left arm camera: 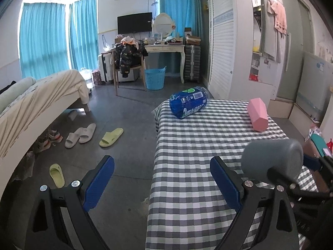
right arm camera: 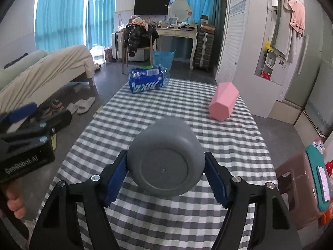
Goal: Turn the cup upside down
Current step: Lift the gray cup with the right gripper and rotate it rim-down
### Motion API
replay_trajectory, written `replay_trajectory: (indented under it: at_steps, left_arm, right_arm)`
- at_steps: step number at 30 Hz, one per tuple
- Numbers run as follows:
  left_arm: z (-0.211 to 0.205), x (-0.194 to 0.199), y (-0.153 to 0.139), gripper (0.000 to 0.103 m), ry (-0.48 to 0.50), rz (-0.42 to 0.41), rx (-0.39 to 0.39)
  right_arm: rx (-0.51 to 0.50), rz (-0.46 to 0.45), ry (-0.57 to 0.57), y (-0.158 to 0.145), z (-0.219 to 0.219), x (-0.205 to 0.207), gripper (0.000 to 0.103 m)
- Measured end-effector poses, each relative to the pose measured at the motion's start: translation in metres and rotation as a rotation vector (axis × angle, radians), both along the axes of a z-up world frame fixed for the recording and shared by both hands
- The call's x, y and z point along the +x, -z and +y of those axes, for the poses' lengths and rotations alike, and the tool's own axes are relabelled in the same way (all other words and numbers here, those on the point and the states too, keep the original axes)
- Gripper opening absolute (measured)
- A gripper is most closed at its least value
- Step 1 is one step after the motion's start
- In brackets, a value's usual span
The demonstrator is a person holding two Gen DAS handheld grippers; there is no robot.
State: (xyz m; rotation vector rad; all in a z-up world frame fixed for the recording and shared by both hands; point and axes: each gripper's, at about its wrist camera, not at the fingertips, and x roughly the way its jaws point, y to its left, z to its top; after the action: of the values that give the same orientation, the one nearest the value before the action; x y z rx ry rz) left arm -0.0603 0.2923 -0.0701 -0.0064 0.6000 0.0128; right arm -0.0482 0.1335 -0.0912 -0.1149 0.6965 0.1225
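Observation:
A grey cup [right arm camera: 166, 158] is held between the blue pads of my right gripper [right arm camera: 165, 175], tipped so its flat base faces the camera, above the checked tablecloth [right arm camera: 229, 145]. It also shows in the left wrist view [left arm camera: 272, 162] at the right, with the right gripper behind it. My left gripper [left arm camera: 162, 179] is open and empty, at the table's left edge, partly over the floor. It appears at the left of the right wrist view [right arm camera: 22, 112].
A blue bottle pack [right arm camera: 145, 80] lies at the table's far end, also in the left wrist view [left arm camera: 188, 104]. A pink faceted cup [right arm camera: 223, 104] lies on its side at the right. A bed [left arm camera: 31, 104], slippers [left arm camera: 80, 135] and a brown stool [right arm camera: 295, 187] surround the table.

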Motion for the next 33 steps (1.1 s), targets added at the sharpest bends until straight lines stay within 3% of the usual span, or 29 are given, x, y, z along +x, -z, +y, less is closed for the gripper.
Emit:
replay_trajectory:
  at_steps: [10,29,31,32,33]
  left_arm:
    - [0.002,0.003,0.002,0.096,-0.006,0.017,-0.010]
    - [0.000,0.016,0.015,0.096,-0.039,0.053,-0.008]
    - [0.000,0.018,0.015,0.096,-0.047,0.056,-0.010]
    - [0.001,0.019,0.015,0.096,-0.046,0.057,-0.013]
    - [0.001,0.019,0.016,0.096,-0.046,0.057,-0.014]
  right_arm:
    - [-0.016,-0.002,-0.026,-0.008,-0.001,0.014,0.071]
    - [0.047,0.065,-0.064,-0.007,-0.012,0.060,0.071]
    - [0.037,0.067,-0.070,-0.006,-0.011,0.061,0.076]
    - [0.023,0.063,-0.073,-0.005,-0.011,0.060,0.088]
    - [0.009,0.053,-0.074,-0.004,-0.010,0.059,0.092]
